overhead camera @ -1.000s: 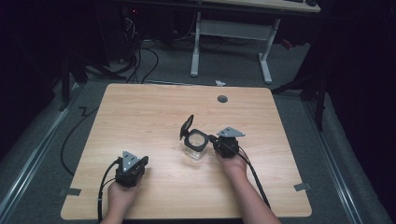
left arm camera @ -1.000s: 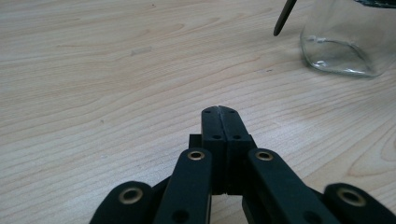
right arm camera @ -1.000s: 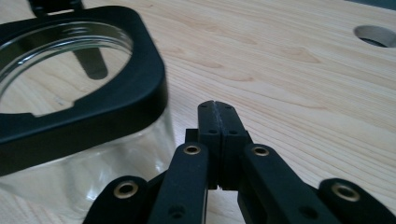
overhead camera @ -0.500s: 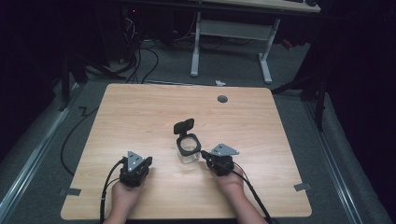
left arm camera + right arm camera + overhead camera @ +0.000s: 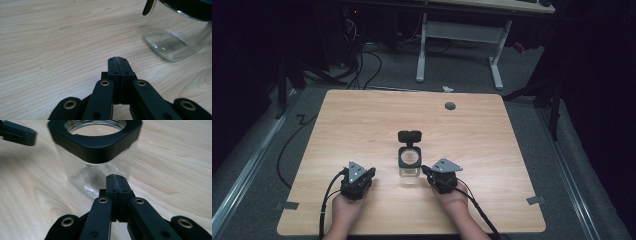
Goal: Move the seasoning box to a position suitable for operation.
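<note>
A clear glass jar (image 5: 410, 161) with a black square collar stands upright near the middle of the wooden table (image 5: 362, 120), its black flip lid (image 5: 409, 136) hinged open behind it. My left gripper (image 5: 367, 173) rests low on the table to the jar's left, shut with nothing held; in the left gripper view its jaws (image 5: 117, 60) are pressed together and the jar (image 5: 175, 37) sits ahead to the right. My right gripper (image 5: 425, 170) sits just right of the jar, shut and empty. In the right gripper view the closed jaws (image 5: 115, 177) point at the jar (image 5: 97, 150) close ahead.
A small dark round grommet (image 5: 450, 105) sits in the table's far right part. Bits of tape (image 5: 532, 200) mark the near corners. Cables (image 5: 327, 200) trail from both grippers over the front edge. A white desk frame (image 5: 462, 35) stands on the floor beyond.
My right gripper has let go of the jar and drawn back toward the front edge, now shut. The jar stands free with its lid upright. The left gripper barely moved.
</note>
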The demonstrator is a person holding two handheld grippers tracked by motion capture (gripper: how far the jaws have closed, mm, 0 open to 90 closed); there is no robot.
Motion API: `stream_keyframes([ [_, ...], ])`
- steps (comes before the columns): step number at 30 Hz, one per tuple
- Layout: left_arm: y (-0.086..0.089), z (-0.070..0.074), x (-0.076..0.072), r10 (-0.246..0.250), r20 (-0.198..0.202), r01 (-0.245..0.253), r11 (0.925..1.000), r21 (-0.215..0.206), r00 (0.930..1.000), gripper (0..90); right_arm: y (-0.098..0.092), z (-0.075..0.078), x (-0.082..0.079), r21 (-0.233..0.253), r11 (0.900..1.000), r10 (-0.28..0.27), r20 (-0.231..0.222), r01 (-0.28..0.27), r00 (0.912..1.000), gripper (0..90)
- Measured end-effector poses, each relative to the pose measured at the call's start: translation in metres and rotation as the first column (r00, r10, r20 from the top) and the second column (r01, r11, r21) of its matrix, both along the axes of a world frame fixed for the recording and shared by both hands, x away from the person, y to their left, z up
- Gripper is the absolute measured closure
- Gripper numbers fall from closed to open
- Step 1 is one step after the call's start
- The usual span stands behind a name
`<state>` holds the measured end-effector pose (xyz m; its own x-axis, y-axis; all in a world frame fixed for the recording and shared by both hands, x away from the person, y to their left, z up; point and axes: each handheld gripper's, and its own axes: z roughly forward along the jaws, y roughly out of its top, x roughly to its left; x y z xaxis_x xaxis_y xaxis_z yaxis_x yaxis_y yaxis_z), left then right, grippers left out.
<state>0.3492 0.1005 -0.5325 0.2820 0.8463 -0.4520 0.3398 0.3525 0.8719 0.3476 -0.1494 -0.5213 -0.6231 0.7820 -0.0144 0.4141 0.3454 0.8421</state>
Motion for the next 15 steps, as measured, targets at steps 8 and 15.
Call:
stream_keyframes([
  [8, -0.018, 0.000, -0.009, -0.078, -0.008, 0.078, 0.9970, -0.005, 0.9970, 89.5, -0.008, 0.003, -0.007, 0.018, 1.000, -0.011, 0.008, 0.010, 0.9999, 90.0],
  [15, -0.041, -0.007, 0.006, -0.107, -0.041, 0.109, 0.9924, 0.057, 0.9934, 90.0, -0.024, 0.011, 0.000, 0.023, 0.998, -0.051, 0.005, 0.051, 0.9987, 90.0],
])
